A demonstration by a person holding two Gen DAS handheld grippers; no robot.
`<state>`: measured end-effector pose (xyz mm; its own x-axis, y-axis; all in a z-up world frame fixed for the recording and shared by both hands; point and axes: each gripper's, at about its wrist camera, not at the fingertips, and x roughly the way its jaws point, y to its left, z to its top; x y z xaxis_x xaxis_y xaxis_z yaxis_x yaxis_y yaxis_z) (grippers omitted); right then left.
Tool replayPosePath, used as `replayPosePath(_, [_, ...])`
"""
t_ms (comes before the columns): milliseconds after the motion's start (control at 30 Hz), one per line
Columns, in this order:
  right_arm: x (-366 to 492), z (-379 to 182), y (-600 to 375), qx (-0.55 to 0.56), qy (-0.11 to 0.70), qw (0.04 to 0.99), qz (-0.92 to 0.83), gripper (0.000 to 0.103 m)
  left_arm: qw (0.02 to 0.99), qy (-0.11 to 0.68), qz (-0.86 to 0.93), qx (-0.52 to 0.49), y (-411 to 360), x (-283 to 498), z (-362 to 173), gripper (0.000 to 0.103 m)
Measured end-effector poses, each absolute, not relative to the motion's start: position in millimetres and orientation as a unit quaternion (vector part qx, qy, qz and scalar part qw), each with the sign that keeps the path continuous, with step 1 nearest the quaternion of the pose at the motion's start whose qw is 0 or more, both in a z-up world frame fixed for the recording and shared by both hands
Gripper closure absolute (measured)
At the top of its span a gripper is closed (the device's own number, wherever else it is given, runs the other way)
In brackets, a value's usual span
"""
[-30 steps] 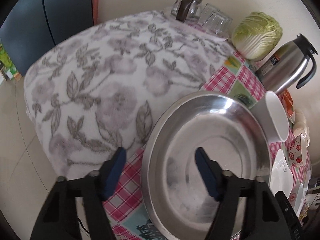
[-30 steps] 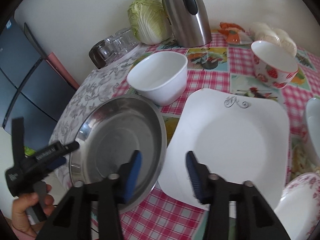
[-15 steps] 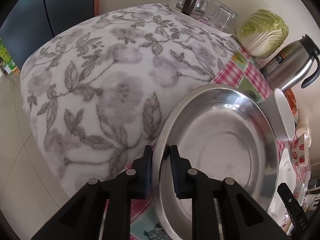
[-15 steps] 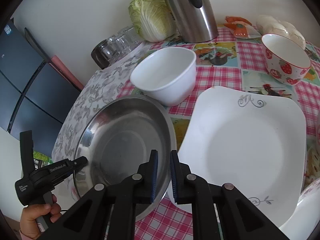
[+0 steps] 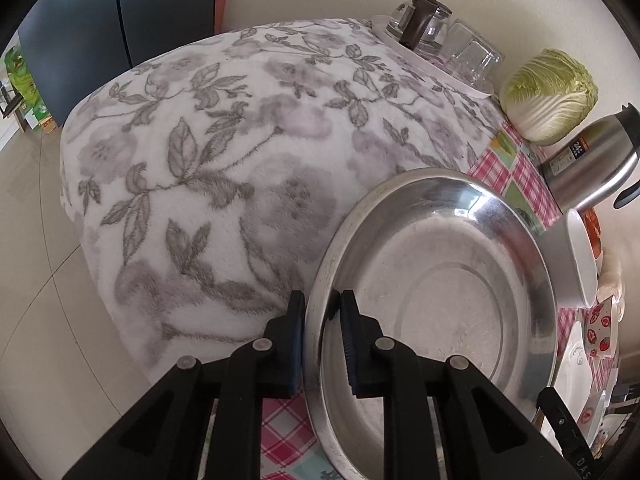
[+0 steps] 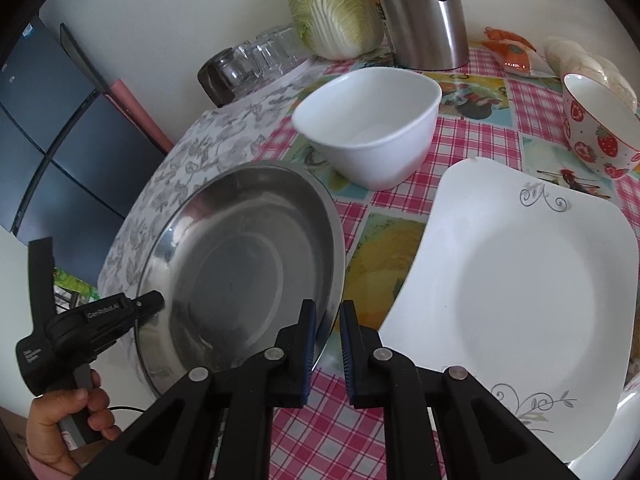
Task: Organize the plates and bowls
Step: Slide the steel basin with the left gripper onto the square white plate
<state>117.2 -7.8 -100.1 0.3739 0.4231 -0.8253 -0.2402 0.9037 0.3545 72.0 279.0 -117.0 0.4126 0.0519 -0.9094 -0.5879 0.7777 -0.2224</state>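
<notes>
The surface point(image 6: 400, 420), under a pink checked cloth, carries a square white plate with grey scrollwork point(image 6: 520, 292) beside the round stainless-steel basin point(image 5: 432, 304), which sits at the near left edge. A second ago both tools hung open over the basin. Now the left hand-held gripper point(image 5: 322, 316) has closed on its left rim, and the right hand-held gripper point(image 6: 328, 328) pinches the opposite rim. With both sides clamped, lifting looks next.
</notes>
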Motion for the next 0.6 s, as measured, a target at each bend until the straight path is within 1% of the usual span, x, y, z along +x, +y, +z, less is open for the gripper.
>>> replayPosePath(200, [122.1,-107.6,-4.8,0.092,0.528,0.821,0.195,0.09,0.797,0.507,0.198,-0.26,276.7,73.0,-119.6,0.082])
replayPosePath(367, [125.2,-114.8,-0.3,0.091,0.534,0.818,0.193,0.09,0.799,0.507,0.199,-0.253,275.1,74.5,-120.0,0.081])
replayPosePath(600, [121.7,-101.1,2.7,0.08,0.516,0.827,0.207,0.089,0.808,0.495,0.204,-0.244,276.4,67.5,-105.8,0.085])
